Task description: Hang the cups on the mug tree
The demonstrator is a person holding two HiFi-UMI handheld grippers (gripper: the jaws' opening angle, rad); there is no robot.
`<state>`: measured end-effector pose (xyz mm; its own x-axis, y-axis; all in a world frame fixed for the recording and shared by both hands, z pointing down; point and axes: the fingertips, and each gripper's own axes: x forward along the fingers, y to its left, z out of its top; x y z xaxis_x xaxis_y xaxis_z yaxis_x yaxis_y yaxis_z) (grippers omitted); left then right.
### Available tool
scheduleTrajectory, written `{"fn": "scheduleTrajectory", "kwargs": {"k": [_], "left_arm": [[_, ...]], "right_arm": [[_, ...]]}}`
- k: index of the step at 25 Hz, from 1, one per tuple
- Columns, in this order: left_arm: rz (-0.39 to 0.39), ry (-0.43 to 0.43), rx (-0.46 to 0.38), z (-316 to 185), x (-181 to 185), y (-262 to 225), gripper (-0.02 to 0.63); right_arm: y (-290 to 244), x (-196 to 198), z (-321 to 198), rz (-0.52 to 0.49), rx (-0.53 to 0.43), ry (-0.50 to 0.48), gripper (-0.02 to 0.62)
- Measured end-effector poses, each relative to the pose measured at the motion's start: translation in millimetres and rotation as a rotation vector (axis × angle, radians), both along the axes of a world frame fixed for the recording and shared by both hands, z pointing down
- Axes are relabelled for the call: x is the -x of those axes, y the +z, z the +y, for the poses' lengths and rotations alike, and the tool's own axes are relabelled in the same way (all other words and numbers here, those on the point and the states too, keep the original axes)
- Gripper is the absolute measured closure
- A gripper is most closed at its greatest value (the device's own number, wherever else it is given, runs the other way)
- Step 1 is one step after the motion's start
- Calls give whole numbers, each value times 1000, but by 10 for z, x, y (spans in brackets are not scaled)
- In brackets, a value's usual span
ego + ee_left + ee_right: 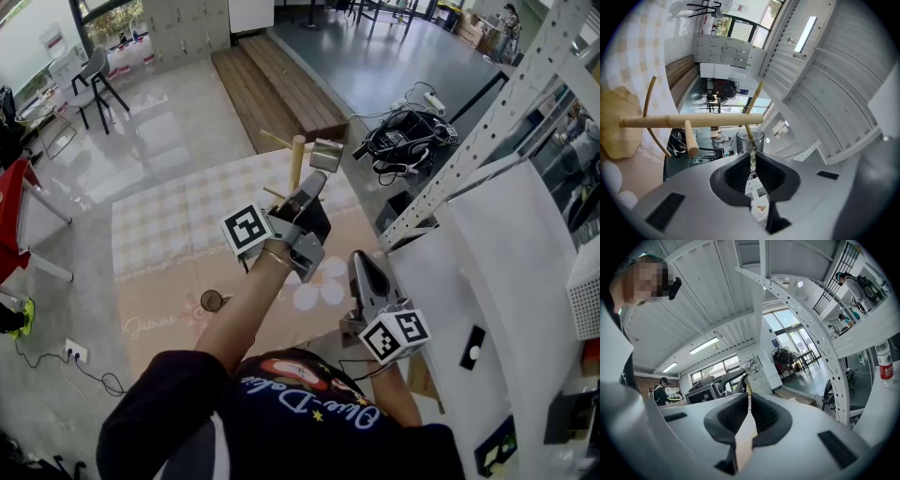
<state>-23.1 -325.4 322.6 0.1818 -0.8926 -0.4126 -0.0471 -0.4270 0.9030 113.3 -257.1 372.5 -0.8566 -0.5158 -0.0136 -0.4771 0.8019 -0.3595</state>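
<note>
floor: glossy grey (394, 56) | landmark: wooden platform (277, 89) | left of platform: black chair (97, 75), windows (105, 17) | right of platform: white perforated rack (487, 131), cable tangle (405, 139)

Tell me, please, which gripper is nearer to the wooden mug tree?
Left. The left gripper holds a glass cup right at the mug tree; the right gripper sits well short of it, near the person's body.

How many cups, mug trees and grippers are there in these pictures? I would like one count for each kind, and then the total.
Cups: 2 (the held cup in the left gripper; the other cup standing on the table)
Mug tree: 1
Grippers: 2 (the left one and the right gripper)
Total: 5
</note>
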Motion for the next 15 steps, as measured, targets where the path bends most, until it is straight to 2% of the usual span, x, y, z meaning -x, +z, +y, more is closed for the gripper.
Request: {"fn": "scheduleTrajectory", "kwargs": {"k": [15], "left_arm": [[102,20,0,-34,-35,62,566]], "right_arm": [[11,-8,-12,6,-3,4,569]]}}
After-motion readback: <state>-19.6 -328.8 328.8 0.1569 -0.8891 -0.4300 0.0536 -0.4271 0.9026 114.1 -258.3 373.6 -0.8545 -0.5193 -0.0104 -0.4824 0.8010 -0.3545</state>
